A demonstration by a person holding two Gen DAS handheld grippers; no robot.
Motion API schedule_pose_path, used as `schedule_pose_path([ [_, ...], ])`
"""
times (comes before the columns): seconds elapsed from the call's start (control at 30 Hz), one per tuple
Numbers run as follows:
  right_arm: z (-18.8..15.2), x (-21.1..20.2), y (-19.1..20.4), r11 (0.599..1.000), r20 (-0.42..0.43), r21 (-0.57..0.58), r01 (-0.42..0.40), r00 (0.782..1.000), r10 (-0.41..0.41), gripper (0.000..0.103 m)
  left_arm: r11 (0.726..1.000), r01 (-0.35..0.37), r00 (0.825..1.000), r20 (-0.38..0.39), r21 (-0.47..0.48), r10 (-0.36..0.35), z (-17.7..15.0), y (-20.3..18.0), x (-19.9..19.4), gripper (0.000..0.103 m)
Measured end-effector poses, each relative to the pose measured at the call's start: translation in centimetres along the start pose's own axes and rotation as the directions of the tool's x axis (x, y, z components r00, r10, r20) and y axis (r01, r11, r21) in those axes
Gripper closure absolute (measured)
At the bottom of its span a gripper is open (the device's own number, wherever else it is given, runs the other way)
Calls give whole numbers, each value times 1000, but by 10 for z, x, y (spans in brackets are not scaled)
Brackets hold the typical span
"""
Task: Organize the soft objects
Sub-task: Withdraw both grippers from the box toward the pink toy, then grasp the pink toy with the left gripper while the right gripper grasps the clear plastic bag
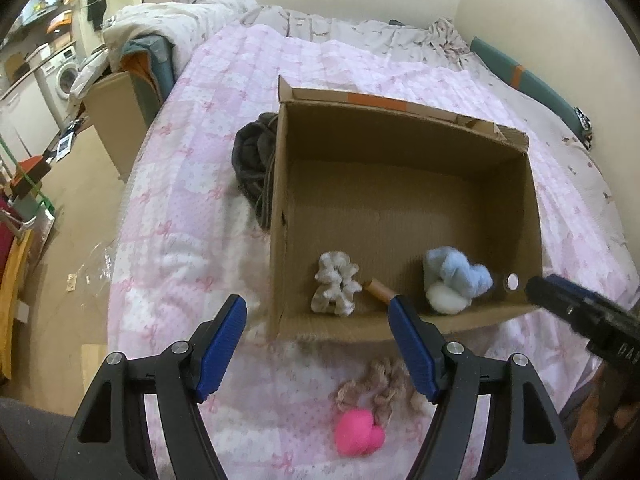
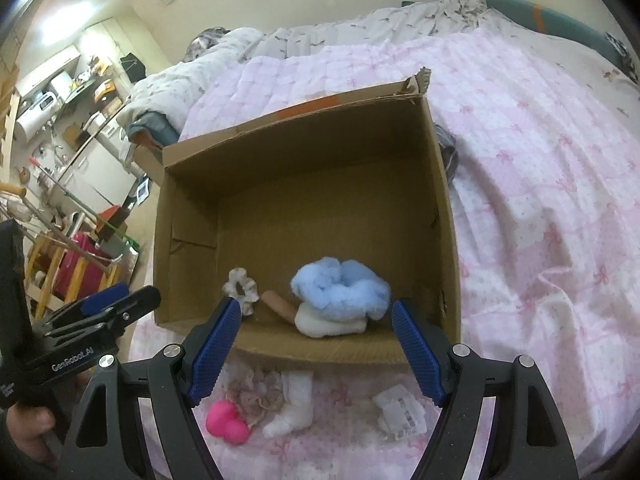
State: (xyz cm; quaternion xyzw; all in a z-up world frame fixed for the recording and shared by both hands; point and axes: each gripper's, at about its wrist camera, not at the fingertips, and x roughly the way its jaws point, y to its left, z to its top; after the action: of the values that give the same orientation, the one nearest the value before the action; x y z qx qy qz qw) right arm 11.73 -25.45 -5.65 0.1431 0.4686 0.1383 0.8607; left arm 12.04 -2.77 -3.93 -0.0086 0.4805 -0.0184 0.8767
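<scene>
Both my left gripper (image 1: 316,316) and right gripper (image 2: 316,320) are spread wide, holding nothing. Nearest me on the quilt (image 2: 540,184) lie a pink toy (image 2: 227,419) and a white sock (image 2: 294,408). Beyond, the cardboard box (image 2: 444,240) holds a blue scrunchie (image 2: 340,284).

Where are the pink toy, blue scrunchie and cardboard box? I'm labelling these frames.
pink toy (image 1: 359,432), left wrist view, middle of its body.
blue scrunchie (image 2: 340,286), right wrist view, fluffy top.
cardboard box (image 2: 304,152), right wrist view, far inner wall.
</scene>
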Motion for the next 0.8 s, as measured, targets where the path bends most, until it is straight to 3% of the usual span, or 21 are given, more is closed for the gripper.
schedule_pose_path([
  [0.27,-12,-11,-7,1000,-20,15,-12,1000,13,20,999,-33,999,-2,7,33,-21,1,-4,32],
  [0.57,-28,-23,-19,999,-25,27,39,999,-38,20,998,-59,998,-30,-26,59,-31,15,-1,32],
  [0.8,-37,-19,-34,996,-79,57,70,995,-66,20,995,-69,994,-95,-72,62,-36,24,15,32],
])
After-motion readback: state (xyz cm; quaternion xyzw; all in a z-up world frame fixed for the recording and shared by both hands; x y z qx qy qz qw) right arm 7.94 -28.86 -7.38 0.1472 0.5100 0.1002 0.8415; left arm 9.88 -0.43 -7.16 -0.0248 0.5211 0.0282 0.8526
